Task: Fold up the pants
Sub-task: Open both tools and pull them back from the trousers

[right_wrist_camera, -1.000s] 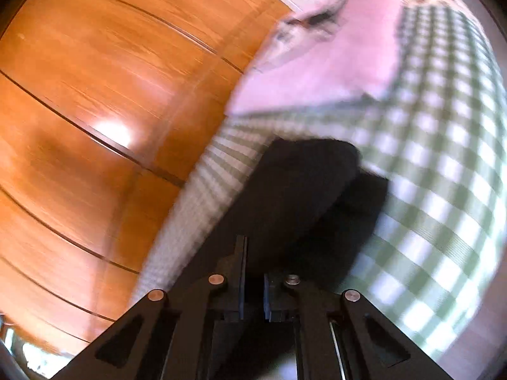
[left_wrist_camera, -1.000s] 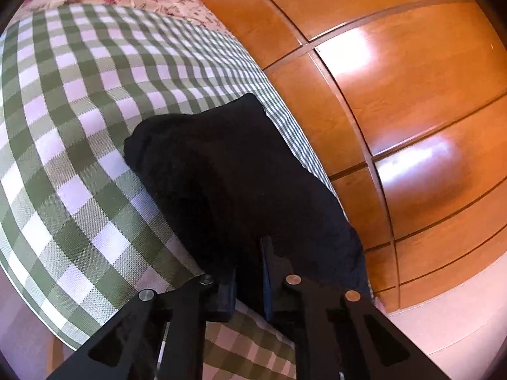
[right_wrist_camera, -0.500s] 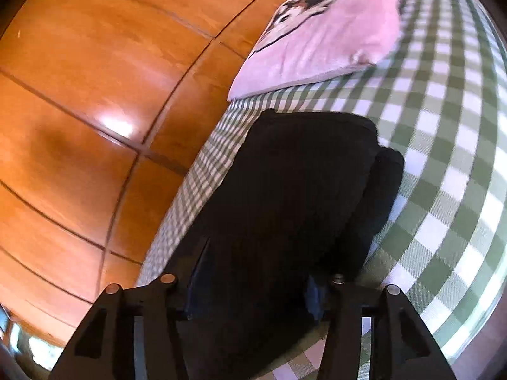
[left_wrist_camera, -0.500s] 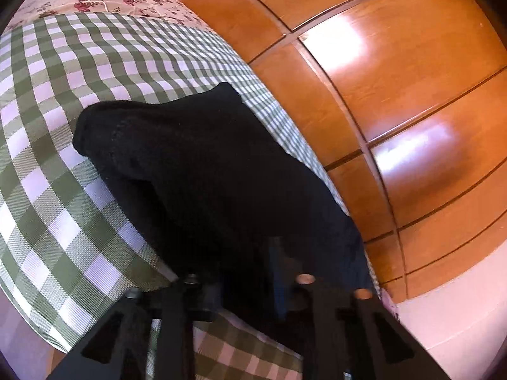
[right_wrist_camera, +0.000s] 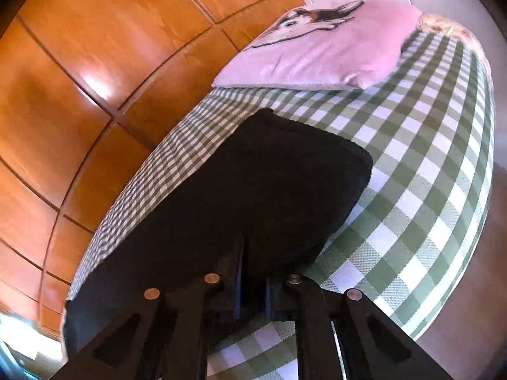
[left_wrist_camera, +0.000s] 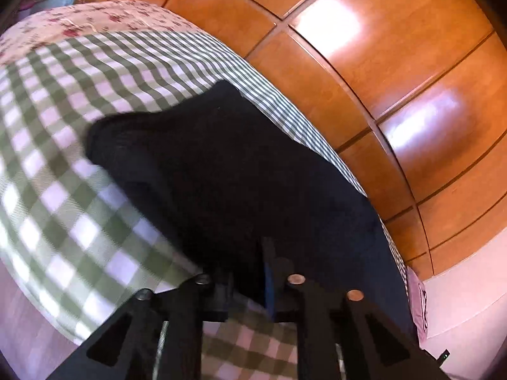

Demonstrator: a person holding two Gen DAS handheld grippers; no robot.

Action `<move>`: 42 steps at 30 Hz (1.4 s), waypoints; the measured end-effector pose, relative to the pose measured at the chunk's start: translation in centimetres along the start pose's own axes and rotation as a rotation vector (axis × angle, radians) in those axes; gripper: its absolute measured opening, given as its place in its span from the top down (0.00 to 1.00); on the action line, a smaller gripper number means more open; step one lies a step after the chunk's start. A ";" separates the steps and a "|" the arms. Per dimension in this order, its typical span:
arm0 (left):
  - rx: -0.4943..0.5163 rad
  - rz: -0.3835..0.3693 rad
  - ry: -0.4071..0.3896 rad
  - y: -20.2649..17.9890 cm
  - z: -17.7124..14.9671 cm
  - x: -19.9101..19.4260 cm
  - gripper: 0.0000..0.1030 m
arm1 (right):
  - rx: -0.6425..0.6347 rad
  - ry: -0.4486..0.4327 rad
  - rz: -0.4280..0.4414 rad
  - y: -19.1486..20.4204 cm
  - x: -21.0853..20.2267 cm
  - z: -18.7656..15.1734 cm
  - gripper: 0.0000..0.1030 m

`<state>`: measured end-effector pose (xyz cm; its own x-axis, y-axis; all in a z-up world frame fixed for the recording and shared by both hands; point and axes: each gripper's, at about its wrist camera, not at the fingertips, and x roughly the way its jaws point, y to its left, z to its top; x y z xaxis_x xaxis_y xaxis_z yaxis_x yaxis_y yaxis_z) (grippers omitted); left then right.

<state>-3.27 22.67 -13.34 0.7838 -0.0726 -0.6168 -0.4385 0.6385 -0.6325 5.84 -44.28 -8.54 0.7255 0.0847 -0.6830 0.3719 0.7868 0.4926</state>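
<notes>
Checked cloth (left_wrist_camera: 63, 209) blurred at left.

Bed under green-and-white checked sheet (right_wrist_camera: 421, 164), pink pillow (right_wrist_camera: 326, 47) at one end, floral cover (left_wrist_camera: 79, 22) at the other. Glossy orange wood panelling (left_wrist_camera: 396, 72) alongside, catching bright light.

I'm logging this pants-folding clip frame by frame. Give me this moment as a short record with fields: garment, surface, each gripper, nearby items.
garment: black pants, bunched in a thick dark pile
surface: green-and-white checked bedspread
left gripper: jaws narrow, just been opening, black cloth between them
right gripper: jaws narrow, just been closing, black cloth between them
nearby: pink pillow with an animal print, beyond the pants; floral cover; wooden panelling alongside
</notes>
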 end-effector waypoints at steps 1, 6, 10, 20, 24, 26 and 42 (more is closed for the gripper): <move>-0.004 0.011 -0.028 0.1 -0.1 -0.9 0.81 | -0.017 -0.013 -0.015 0.3 -0.4 0.0 0.69; -0.057 0.157 -0.272 0.8 -0.3 -6.5 0.78 | -0.012 -0.214 -0.255 0.5 -5.2 0.5 0.40; 0.111 0.081 -0.261 -3.7 0.7 -5.5 0.76 | -0.061 -0.308 -0.191 2.8 -8.0 0.5 0.40; 0.411 -0.141 0.086 -16.4 1.2 9.6 0.75 | -0.457 0.169 0.362 21.7 1.7 -6.0 0.41; 0.461 -0.113 0.148 -17.5 0.6 13.8 0.75 | -0.579 0.333 0.464 30.0 5.9 -9.5 0.46; 0.481 -0.095 0.164 -16.5 -0.4 14.8 0.75 | -0.634 0.386 0.518 34.1 7.3 -11.1 0.47; 0.341 -0.266 0.173 -13.4 -0.5 14.6 0.75 | -0.757 0.710 0.471 44.6 18.6 -17.4 0.85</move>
<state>13.78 12.67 -14.09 0.7522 -0.3763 -0.5410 -0.0394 0.7937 -0.6070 25.89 3.03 -8.62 0.1192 0.6066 -0.7860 -0.4703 0.7317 0.4934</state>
